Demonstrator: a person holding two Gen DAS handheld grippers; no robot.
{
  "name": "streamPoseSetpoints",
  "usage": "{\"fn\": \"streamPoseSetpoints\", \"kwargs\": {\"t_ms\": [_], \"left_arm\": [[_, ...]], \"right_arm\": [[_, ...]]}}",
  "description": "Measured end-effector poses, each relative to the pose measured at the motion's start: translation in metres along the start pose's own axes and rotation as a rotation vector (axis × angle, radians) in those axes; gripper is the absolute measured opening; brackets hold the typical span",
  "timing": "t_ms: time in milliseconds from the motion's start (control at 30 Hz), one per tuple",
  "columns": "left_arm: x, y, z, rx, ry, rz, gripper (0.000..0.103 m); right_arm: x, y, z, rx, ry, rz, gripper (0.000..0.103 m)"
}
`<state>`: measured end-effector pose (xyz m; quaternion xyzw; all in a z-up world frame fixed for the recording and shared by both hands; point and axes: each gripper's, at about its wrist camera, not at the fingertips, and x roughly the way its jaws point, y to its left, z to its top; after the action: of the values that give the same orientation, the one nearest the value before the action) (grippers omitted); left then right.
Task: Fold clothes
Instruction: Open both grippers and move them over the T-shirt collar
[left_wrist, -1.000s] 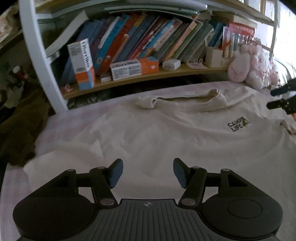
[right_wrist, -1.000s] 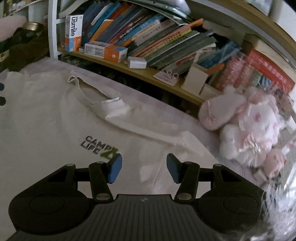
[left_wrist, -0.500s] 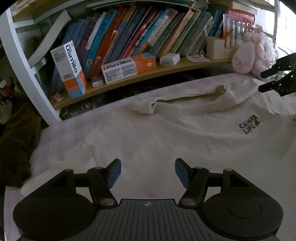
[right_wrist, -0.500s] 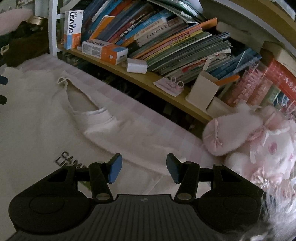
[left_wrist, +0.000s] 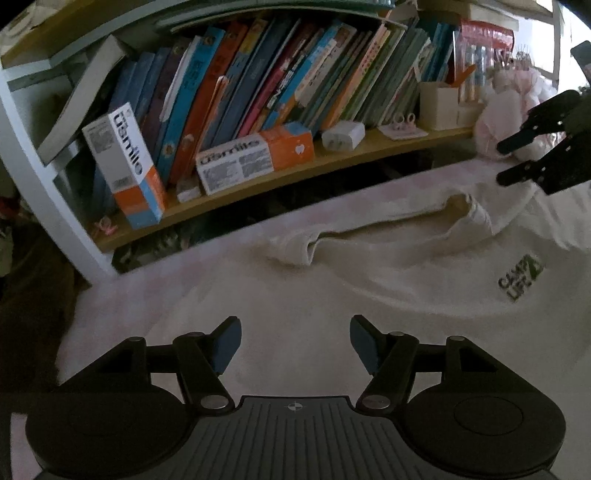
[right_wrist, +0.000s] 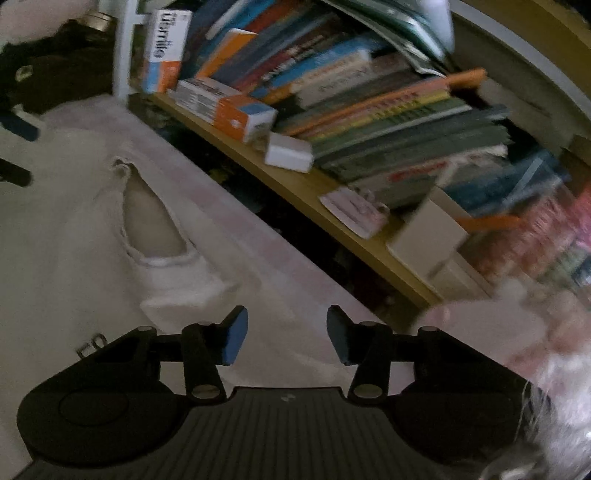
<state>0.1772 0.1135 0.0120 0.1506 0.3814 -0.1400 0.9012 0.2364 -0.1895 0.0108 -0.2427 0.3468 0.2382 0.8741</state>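
A cream T-shirt (left_wrist: 369, 295) with a small "CAMP LIFE" print (left_wrist: 521, 277) lies face up on a pale pink checked sheet, its collar (left_wrist: 388, 229) toward the bookshelf. My left gripper (left_wrist: 295, 334) hovers open over the shirt's shoulder on the left side of the collar, nothing between its blue pads. My right gripper (right_wrist: 286, 326) is above the other shoulder, just past the collar (right_wrist: 155, 225); its jaws are closing, with only cloth below them and nothing pinched. The right gripper's tips (left_wrist: 517, 160) also show at the right edge of the left wrist view.
A low wooden bookshelf (left_wrist: 332, 166) with leaning books, two orange and white boxes (left_wrist: 255, 155) and a white charger block (right_wrist: 288, 153) runs along the far edge of the bed. A pink plush toy (right_wrist: 498, 325) lies at the right, dark clothing (left_wrist: 29, 295) at the left.
Both grippers have moved toward the collar end of the shirt and the shelf. The right gripper's jaws have narrowed and its view has rolled. Nothing has been gripped.
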Motion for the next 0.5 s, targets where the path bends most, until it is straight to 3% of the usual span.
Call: {"fn": "streamPoseSetpoints", "kwargs": {"t_ms": [233,333,500], "left_arm": [[0.008,-0.007,0.002,-0.016,-0.012,-0.03,0.067],[0.011,-0.009,0.001,-0.016,-0.01,-0.032,0.067],[0.014,-0.009,0.003,-0.024,-0.018,-0.037,0.067]], "right_arm": [[0.015,0.017,0.015,-0.034,-0.013,0.145,0.04],[0.023,0.016,0.024,0.069,-0.003,0.183,0.04],[0.049,0.022,0.042,0.154,0.111,0.198,0.04]]}}
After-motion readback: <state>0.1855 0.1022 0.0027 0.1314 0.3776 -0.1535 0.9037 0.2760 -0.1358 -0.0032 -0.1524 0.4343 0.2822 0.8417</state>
